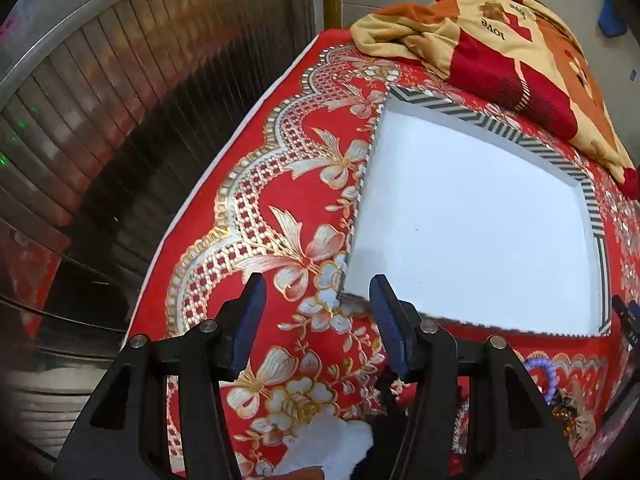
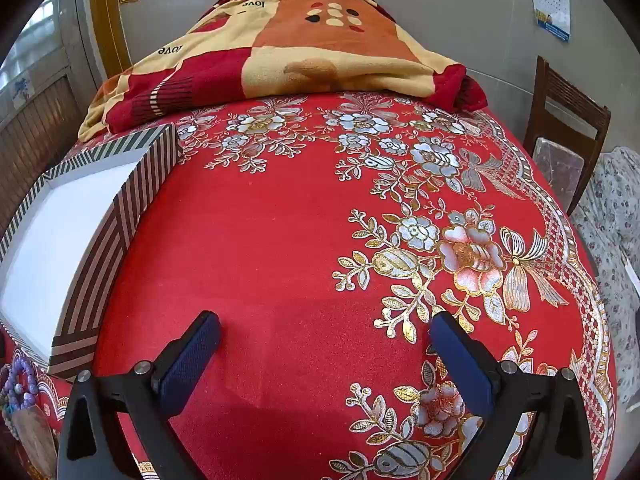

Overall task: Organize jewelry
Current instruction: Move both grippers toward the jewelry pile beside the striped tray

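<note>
I see both grippers spread, nothing between the pads: left gripper (image 1: 316, 292) over the striped box's (image 1: 560, 152) near corner, right gripper (image 2: 324, 332) over bare red counter (image 2: 260, 240). Purple bead bracelet (image 2: 20, 380) lies just beside the box.

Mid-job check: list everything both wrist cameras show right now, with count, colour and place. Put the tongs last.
Tablecloth: one, red with gold and silver flowers, covering the table.
Box: one, white inside with striped walls, open and empty, on the cloth's left part.
Blanket: one, red, orange and cream, bunched at the far end.
Bead bracelet: one visible, purple, at the near edge beside the box; other trinkets beside it are too unclear to count.
Chair: one, dark wood, off the table's far right.
Left tongs: blue pads, open, empty, at the box's near left corner.
Right tongs: blue pads, wide open, empty, above bare cloth.
</note>
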Tool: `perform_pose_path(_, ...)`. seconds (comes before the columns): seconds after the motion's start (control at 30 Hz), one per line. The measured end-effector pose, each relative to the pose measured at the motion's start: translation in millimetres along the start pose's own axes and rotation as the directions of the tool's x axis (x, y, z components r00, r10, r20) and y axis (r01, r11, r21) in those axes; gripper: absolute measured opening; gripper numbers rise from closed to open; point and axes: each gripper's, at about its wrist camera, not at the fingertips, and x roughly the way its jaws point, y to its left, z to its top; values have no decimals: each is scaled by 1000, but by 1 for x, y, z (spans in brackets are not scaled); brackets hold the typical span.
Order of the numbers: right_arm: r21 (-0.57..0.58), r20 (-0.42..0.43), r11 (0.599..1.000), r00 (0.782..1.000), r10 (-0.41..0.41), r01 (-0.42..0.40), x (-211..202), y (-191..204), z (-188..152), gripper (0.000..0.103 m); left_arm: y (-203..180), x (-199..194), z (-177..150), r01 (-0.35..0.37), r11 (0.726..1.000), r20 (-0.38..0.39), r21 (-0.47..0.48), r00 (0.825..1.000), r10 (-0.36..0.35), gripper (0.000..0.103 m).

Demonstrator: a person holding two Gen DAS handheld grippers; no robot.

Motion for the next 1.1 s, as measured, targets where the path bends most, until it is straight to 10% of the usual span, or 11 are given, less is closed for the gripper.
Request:
perform_pose_path(0.47,7,0,1000,1000,2,-2,-3,2,-2,103,3,-31,-38,49,998,59,-26,997,-48,53)
perform_pose_path(0.73,44,-176,998,983,51,-44,-20,13,-6,101,11,-38,-62,42,997,38,-63,998,-40,53)
perform_pose_path(1.1,-18,27,997,997,70,-69,-153,80,-48,100,-13,-67,-87,69,997,78,-31,995,-67,53)
